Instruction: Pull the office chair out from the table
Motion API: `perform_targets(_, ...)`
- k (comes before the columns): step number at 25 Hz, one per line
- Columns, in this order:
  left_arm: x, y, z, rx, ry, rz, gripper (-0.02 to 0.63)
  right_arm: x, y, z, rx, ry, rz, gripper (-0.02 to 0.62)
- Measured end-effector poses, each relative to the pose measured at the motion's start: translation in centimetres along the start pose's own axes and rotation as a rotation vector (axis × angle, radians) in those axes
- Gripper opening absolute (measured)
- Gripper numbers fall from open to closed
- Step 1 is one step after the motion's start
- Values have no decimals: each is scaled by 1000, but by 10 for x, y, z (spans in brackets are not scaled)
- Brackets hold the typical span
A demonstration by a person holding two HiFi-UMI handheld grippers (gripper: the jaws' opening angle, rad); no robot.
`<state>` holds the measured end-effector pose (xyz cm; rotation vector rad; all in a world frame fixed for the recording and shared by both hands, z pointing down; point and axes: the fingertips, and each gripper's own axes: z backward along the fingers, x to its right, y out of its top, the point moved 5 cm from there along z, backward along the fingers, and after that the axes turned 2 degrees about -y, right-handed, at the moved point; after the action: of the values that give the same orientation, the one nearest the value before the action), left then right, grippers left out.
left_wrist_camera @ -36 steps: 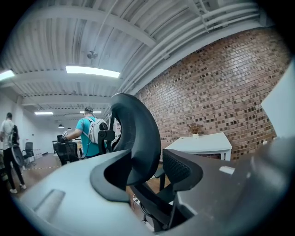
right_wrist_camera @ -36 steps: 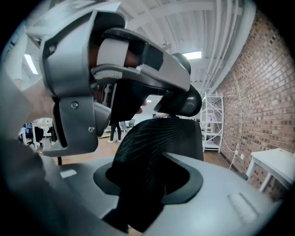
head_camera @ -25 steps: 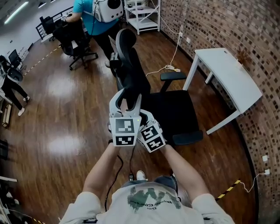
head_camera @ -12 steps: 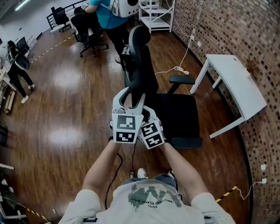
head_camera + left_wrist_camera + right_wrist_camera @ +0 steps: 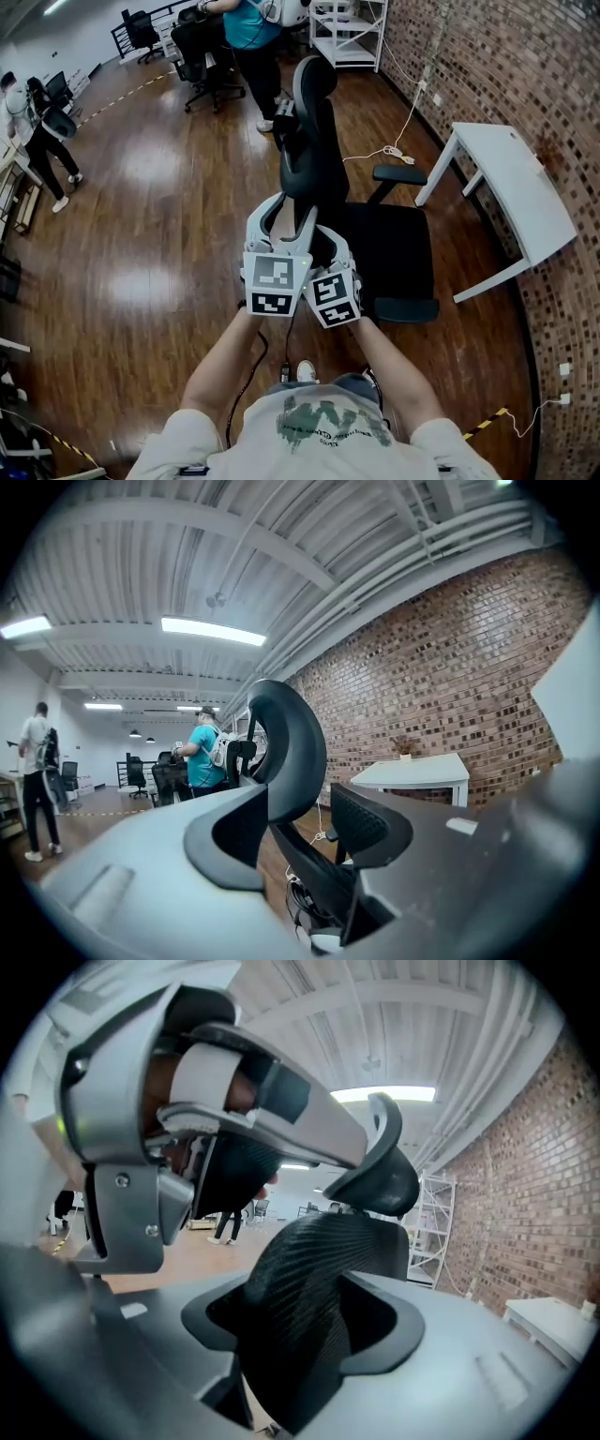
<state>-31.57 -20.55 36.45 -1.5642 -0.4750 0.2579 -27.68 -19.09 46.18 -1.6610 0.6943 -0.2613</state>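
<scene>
The black office chair (image 5: 392, 251) stands on the wood floor, away from the white table (image 5: 514, 178), with its seat towards the table. Both grippers are at the lower part of its mesh backrest (image 5: 309, 159). My left gripper (image 5: 281, 216) is shut on the backrest's edge (image 5: 302, 860), below the headrest (image 5: 291, 752). My right gripper (image 5: 330, 236) is next to it on the right. Its jaws have just been opening and now stand wide, with the backrest mesh (image 5: 298, 1288) still between them. The left gripper's body (image 5: 187, 1101) fills the upper left of the right gripper view.
A person in a teal shirt (image 5: 248, 28) stands behind the chair near other black chairs (image 5: 202, 47). A white shelf (image 5: 352, 28) and a brick wall (image 5: 506, 56) are at the right. A white cable (image 5: 398, 150) lies on the floor by the table. Another person (image 5: 42, 112) is far left.
The right gripper's jaws have spread wider around the backrest and it has rolled a little. The left gripper keeps its hold. Chair and table sit slightly further right in the head view.
</scene>
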Motion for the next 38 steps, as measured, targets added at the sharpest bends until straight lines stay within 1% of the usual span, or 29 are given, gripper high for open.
perform_targets(2,0,-1,8,6,6,19,231,1,5,10,29,-14,-3,240)
perform_targets(6,-9,-6,28,11,29,63,230,0,19,26,68,-33,-98,208)
perform_targets(8,-7,-12,38,4,37,95,230,-1,19,39,72,-32,-116,185)
perform_targets(11,2,-15,52,8,48,134,224,-3,20,59,95,-18,-126,130)
perform_targets(15,12,-13,73,20,72,155,205,-10,29,88,125,-6,-117,53)
perform_targets(17,19,-8,86,21,79,167,185,-14,33,106,132,4,-115,10)
perform_targets(20,32,-5,104,24,84,182,123,-19,35,127,136,26,-125,5)
perform_targets(24,48,-6,116,35,95,176,26,-22,32,147,139,48,-121,5)
perform_targets(27,61,-8,121,26,88,172,23,-18,30,159,143,48,-139,5)
perform_targets(31,67,-11,132,8,99,168,17,-23,30,165,156,58,-148,5)
perform_targets(38,76,-3,143,13,102,142,17,-32,38,173,190,77,-151,5)
